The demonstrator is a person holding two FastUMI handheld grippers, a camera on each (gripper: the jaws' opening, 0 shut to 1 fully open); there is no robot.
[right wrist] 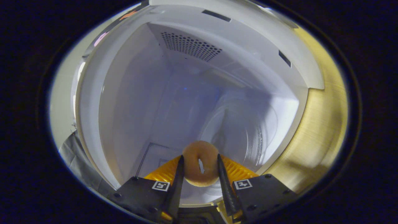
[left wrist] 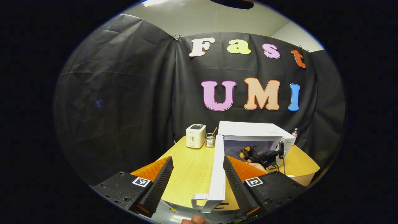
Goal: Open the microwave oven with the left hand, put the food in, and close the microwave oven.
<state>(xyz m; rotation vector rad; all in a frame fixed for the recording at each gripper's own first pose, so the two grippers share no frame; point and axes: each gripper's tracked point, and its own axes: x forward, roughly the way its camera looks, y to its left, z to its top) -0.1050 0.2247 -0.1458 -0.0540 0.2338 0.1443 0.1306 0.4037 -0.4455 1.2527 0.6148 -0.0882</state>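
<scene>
Inside the open microwave (right wrist: 174, 102), the right gripper (right wrist: 199, 169) clenches a doughnut (right wrist: 199, 163) above the turntable. The left gripper (left wrist: 199, 177) straddles the door (left wrist: 217, 174), released. Letting go while tilted could roll the doughnut doorward.

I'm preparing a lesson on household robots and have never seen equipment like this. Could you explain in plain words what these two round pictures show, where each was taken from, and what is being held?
No robot here: a person holds a two-finger gripper in each hand, and each carries a fisheye camera looking along its fingers.

The left gripper view looks across a wooden table. The left gripper is open, its fingers either side of the open microwave door. On the table stand the microwave, a toaster and a small wire holder. Farther off, the right gripper reaches into the oven.

The right gripper view looks into the microwave's cavity. Both fingers of that gripper press on a doughnut-shaped food, not yet set down.
</scene>
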